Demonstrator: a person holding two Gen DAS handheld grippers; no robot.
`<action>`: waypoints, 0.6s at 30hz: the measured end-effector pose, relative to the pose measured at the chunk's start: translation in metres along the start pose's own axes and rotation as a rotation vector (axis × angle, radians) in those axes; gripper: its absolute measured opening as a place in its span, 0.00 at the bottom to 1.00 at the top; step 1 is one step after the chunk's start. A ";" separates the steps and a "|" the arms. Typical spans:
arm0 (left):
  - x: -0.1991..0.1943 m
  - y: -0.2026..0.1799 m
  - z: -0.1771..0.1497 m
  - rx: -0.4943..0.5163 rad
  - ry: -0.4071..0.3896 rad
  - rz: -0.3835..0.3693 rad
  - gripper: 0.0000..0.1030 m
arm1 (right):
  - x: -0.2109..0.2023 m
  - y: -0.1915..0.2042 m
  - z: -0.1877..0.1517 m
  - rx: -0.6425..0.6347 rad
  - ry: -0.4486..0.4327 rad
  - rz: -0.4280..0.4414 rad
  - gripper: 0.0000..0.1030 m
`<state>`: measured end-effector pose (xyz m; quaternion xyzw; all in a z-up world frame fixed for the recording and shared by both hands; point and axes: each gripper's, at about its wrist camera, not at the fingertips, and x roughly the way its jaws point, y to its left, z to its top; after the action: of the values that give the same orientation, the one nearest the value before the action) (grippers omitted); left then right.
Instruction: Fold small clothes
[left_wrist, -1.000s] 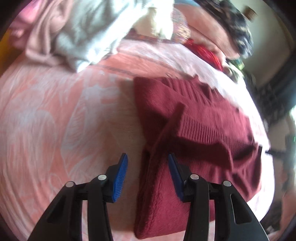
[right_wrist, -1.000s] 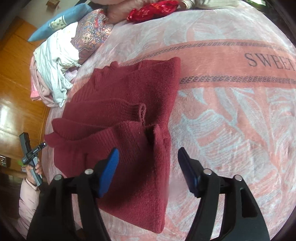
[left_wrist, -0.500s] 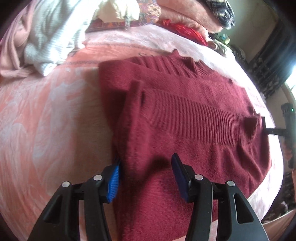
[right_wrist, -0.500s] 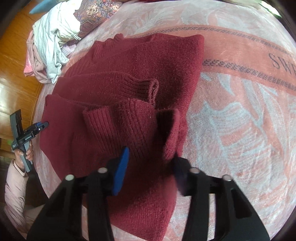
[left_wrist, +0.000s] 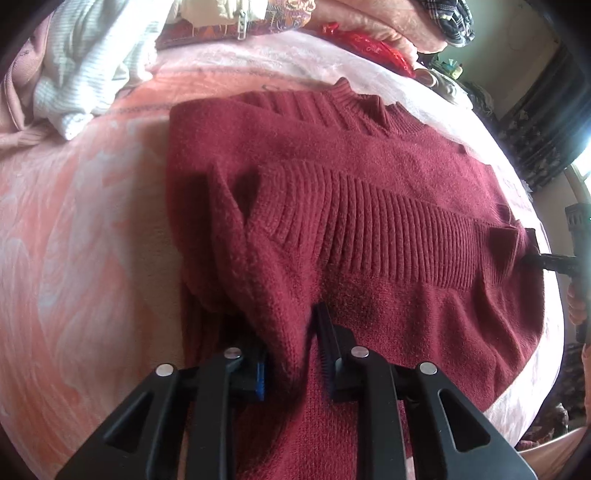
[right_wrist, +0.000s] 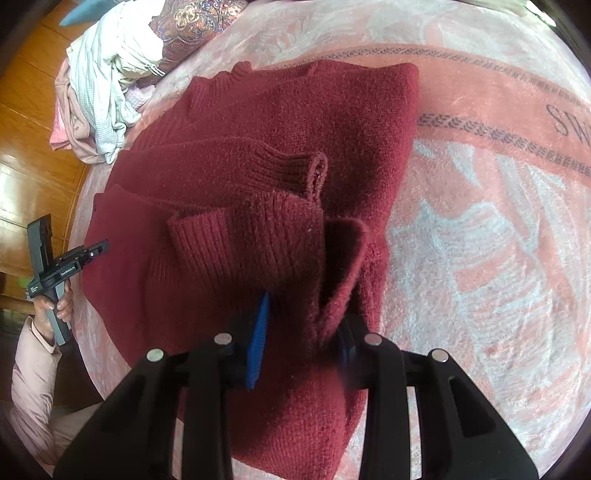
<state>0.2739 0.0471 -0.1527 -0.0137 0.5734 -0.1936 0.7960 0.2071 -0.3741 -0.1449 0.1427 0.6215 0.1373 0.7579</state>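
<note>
Dark red sweater (left_wrist: 369, 206) lies spread on pink bed blanket (left_wrist: 85, 221), sleeves folded across body. Left claw (left_wrist: 291, 354) closing, pinching raised fold at sweater's near hem. Right claw (right_wrist: 303, 332) closing too, pinching bunched knit at hem's other end. Pile of pale clothes (right_wrist: 107, 74) near blanket's far edge.

Pink leaf-patterned blanket (right_wrist: 480, 258), patterned cushion (right_wrist: 195, 22), wooden floor (right_wrist: 26, 122), dark curtain (left_wrist: 535, 140)
</note>
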 end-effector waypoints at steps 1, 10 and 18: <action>0.001 -0.001 0.000 -0.006 0.000 0.001 0.20 | 0.001 0.001 0.000 -0.006 0.004 0.006 0.11; -0.042 -0.006 0.002 -0.031 -0.142 -0.051 0.08 | -0.055 0.023 0.001 -0.083 -0.125 0.054 0.07; -0.089 -0.010 0.026 -0.079 -0.336 -0.102 0.08 | -0.097 0.027 0.026 -0.072 -0.256 0.087 0.07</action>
<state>0.2713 0.0610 -0.0607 -0.1060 0.4380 -0.2060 0.8686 0.2131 -0.3874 -0.0421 0.1586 0.5075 0.1726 0.8291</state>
